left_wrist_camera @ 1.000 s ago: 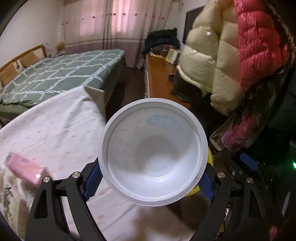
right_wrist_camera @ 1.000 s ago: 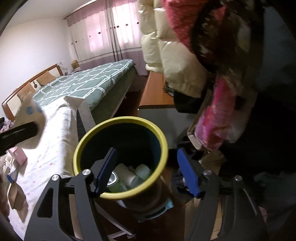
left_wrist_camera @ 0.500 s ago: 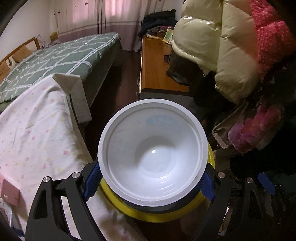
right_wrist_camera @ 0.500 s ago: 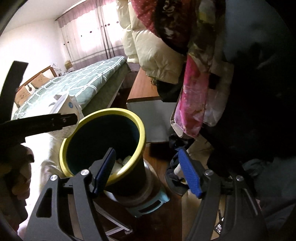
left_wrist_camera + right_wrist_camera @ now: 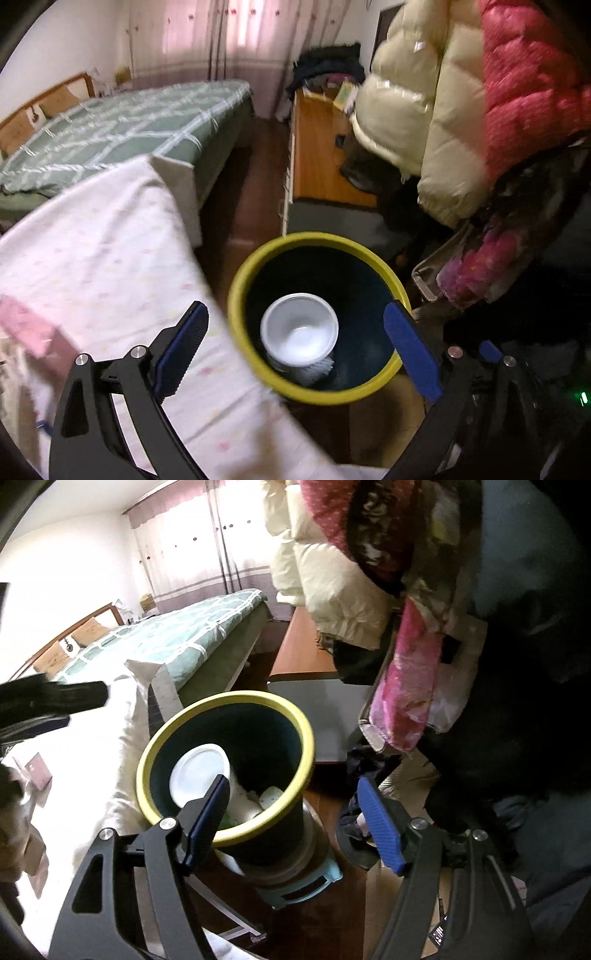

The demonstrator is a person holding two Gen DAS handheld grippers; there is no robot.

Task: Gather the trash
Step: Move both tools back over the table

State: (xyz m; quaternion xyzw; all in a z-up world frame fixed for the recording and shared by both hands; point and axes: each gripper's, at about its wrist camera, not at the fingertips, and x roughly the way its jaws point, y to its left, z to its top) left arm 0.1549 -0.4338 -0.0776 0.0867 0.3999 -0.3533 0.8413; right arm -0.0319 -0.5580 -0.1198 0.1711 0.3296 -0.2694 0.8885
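A dark bin with a yellow rim [image 5: 236,295] stands beside the bed. A white plastic bowl [image 5: 299,328] lies inside it, mouth up, on other white trash. My left gripper [image 5: 295,306] hovers above the bin. Its jaws are opening, they touch nothing, and the bowl lies far below them. In the right wrist view the bowl [image 5: 201,775] leans against the inner wall of the bin [image 5: 147,768]. My right gripper [image 5: 293,780] is open over the bin's near rim, one finger across the mouth, the other clear of the outer wall.
A bed with a white flowered sheet [image 5: 92,277] lies left of the bin, with a pink packet [image 5: 26,328] on it. Behind are a green checked bed [image 5: 110,125] and a wooden cabinet [image 5: 317,158]. Puffy jackets [image 5: 424,110] and a pink bag [image 5: 406,686] hang close on the right.
The white bowl has left my left gripper and now lies in the bin. The left jaws have spread wider. My right gripper stays over the bin's rim.
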